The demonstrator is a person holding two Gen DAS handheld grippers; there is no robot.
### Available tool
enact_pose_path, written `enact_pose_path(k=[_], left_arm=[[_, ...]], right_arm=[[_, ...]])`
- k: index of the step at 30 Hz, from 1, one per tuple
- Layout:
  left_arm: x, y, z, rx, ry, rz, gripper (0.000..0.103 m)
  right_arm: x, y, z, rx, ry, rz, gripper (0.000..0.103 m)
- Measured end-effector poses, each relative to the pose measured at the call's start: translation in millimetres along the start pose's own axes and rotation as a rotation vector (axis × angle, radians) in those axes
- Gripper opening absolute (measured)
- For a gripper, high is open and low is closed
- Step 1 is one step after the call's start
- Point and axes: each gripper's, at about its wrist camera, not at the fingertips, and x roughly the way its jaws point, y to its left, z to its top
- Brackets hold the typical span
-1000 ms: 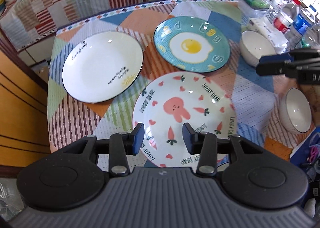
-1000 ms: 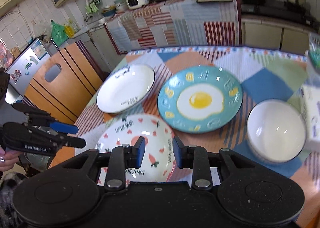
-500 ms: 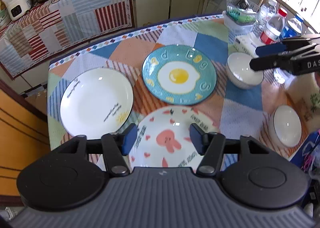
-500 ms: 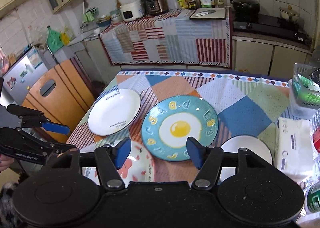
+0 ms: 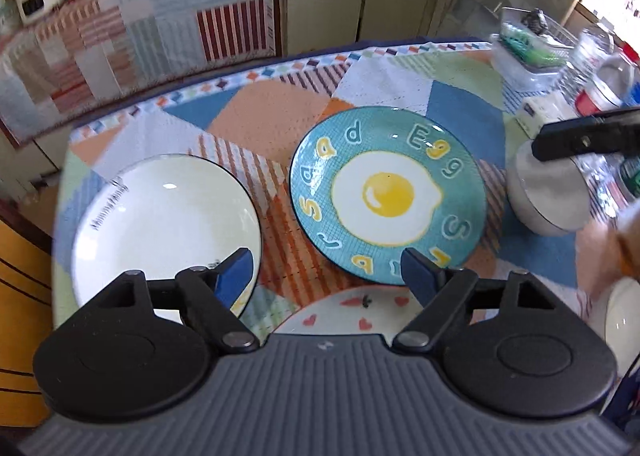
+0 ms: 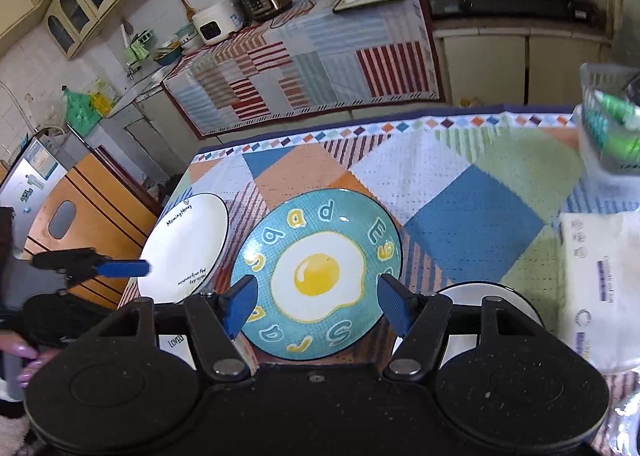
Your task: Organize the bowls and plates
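Over the patchwork tablecloth (image 6: pixel 472 224), both tools in approach, nothing gathered yet. Left gripper (image 5: pixel 328 268) with jaws opening, empty, hovering between white plate (image 5: pixel 160 216) and egg plate (image 5: pixel 384 192). Right gripper (image 6: pixel 316 302) spread apart, empty, framing the egg plate (image 6: pixel 316 272). Bunny plate (image 5: pixel 348 316) at near edge, white bowl (image 5: pixel 548 192) to the right. Next, probably: lowering onto one rim for stacking. Little room right, beside bottles (image 5: pixel 600 80) and tissue pack (image 6: pixel 600 280); open cloth beyond the plates.
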Motion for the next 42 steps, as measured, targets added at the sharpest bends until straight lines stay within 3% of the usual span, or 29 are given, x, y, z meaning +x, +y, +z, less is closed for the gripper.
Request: enact_pose_path(k=[3,8,11,13,16,19,22,25,29,32,37,42], left_arm=[[19,1,-1,0.029,-0.018,0.064,0.079],[42,12,0,-0.054,0.026,-0.002,0.077],[48,1,-1,-0.01,0.03,0.035,0.074],[51,-3,-1,-0.02,0.031,0.057,0.066],[60,3,-1,-0.073,0.046,0.038,0.064],[70,7,-3,-0.103,0.078,0.041,0.052],[77,15,-5,-0.177,0.098,-0.019,0.036],[80,15,-4,-0.217,0.094,-0.048,0.021],[88,20,-2,-0.309,0.085,-0.048,0.02],[91,24,-5,-0.369,0.057,-0.059,0.02],[87,22,4,-0.346,0.13,-0.057,0.023],[56,11,10,-0.256,0.102,-0.045,0.024]], right_arm=[[17,-5,1,-0.04,0.017,-0.003,0.071],[54,-14,8,-0.064,0.049,-0.032,0.071],[75,-20,13,-0.045,0.08,-0.073,0.071],[85,-25,16,-0.005,0.086,-0.078,0.071],[100,-28,18,-0.007,0.101,-0.11,0.071],[111,-35,18,0.034,0.11,-0.135,0.071],[114,-39,17,0.046,0.116,-0.131,0.064],[117,-42,17,0.04,0.124,-0.117,0.043],[125,-47,16,-0.009,0.132,-0.121,0.024],[126,-57,15,0.029,0.107,-0.072,0.023],[113,-55,18,0.046,0.052,-0.049,0.014],[92,-51,26,0.037,0.075,-0.001,0.012]])
